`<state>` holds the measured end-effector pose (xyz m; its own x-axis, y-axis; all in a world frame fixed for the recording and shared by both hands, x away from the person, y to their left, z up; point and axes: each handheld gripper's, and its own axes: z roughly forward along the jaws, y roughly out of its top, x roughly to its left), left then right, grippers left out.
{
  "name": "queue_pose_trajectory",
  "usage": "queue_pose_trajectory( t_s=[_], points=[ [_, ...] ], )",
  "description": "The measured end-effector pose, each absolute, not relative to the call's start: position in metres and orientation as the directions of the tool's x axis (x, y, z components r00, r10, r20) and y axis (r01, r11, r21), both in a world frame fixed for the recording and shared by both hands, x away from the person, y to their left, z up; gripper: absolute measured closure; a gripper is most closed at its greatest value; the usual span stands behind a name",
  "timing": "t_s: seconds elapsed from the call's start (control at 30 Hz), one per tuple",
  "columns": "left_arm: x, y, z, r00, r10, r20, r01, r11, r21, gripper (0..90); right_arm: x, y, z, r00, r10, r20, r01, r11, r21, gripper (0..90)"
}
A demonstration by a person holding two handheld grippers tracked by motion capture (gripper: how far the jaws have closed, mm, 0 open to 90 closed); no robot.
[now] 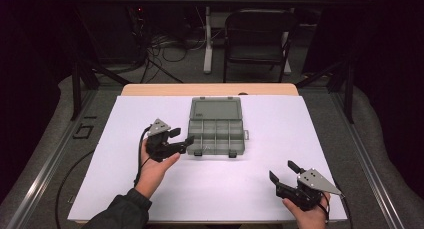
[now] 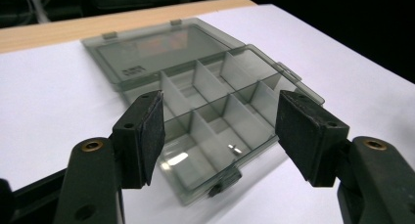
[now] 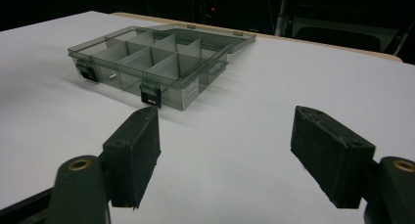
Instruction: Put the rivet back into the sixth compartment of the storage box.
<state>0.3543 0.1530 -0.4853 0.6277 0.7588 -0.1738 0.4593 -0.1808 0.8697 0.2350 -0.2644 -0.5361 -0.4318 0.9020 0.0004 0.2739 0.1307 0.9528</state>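
A smoky clear compartment box (image 1: 216,134) lies open mid-table, its lid (image 1: 216,109) folded flat behind it. In the left gripper view the box (image 2: 215,101) shows several dividers and a small metal piece (image 2: 235,148) in a near compartment. My left gripper (image 1: 183,136) is open just left of the box's front-left corner, and nothing is between its pads (image 2: 152,131). My right gripper (image 1: 282,170) is open near the table's front right, well away from the box (image 3: 156,62), and holds nothing.
The white tabletop (image 1: 260,189) has a wooden strip (image 1: 210,89) along its far edge. Two dark latches (image 3: 149,96) hang on the box's front wall. A black chair (image 1: 257,39) and floor cables (image 1: 165,49) lie beyond the table.
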Motion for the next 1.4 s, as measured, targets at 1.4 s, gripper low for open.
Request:
queue_pose_trajectory(
  t_s=[1.4],
  points=[
    [0.263, 0.287, -0.531, 0.488, 0.863, -0.134, 0.474, -0.133, 0.871, 35.5, 0.235, -0.268, -0.536, -0.41, 0.912, 0.006, 0.287, 0.123, 0.95, 26.1]
  ],
)
